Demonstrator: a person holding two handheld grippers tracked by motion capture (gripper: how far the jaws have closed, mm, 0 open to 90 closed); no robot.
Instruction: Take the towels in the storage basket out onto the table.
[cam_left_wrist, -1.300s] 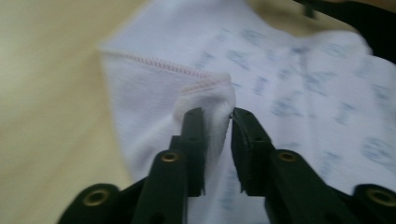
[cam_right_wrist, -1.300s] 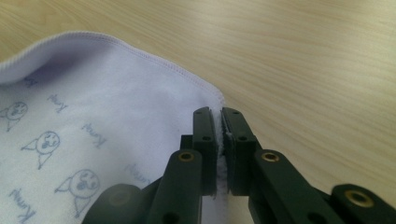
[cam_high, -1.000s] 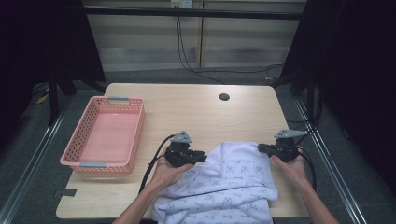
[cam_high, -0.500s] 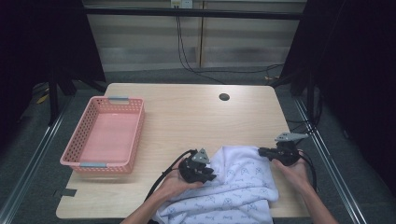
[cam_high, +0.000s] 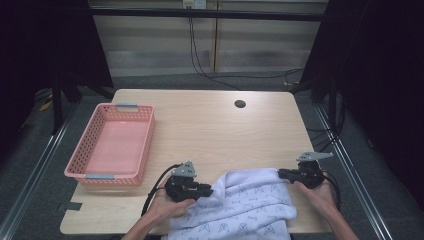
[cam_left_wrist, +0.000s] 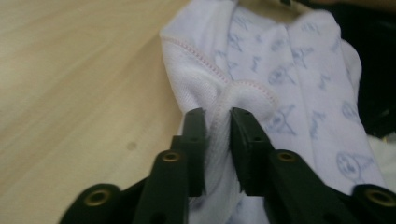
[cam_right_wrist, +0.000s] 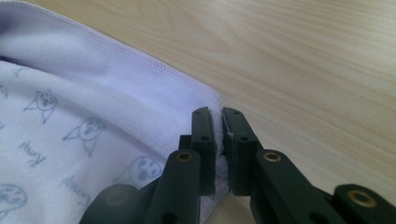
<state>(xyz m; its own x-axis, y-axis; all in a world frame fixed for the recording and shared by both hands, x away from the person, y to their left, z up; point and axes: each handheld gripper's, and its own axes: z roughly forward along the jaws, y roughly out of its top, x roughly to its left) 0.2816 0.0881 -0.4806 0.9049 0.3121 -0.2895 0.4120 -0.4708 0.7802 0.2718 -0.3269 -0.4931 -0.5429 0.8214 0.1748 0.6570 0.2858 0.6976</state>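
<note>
Left to right: pink perforated plastic basket (cam_high: 111, 146) sits empty at the left of the light wooden worktop (cam_high: 210, 125), well apart from the work. Next, our left gripper (cam_high: 204, 190) has its fingers (cam_left_wrist: 194, 140) pinching a bunched hem fold of the white printed cotton cloth (cam_high: 250, 207); in the left gripper view the fabric fills the gap between them. The cloth lies at the near edge of the worktop, between our two hands, partly hanging over that edge. Our right gripper (cam_high: 283, 174) holds the cloth's far right corner, fingers (cam_right_wrist: 204, 140) pressed nearly together on a thin edge of hem. Risks as we judge them: the right grip is shallow, right at the corner, so any pull apart could slip the hem out. The left grip holds a rolled bunch, not a flat edge, so a fold made from here may come out skewed or wrinkled. The overhang could drag the cloth off the worktop if either grip lets go. The left cable (cam_high: 156, 187) trails close to the basket and could snag it.
</note>
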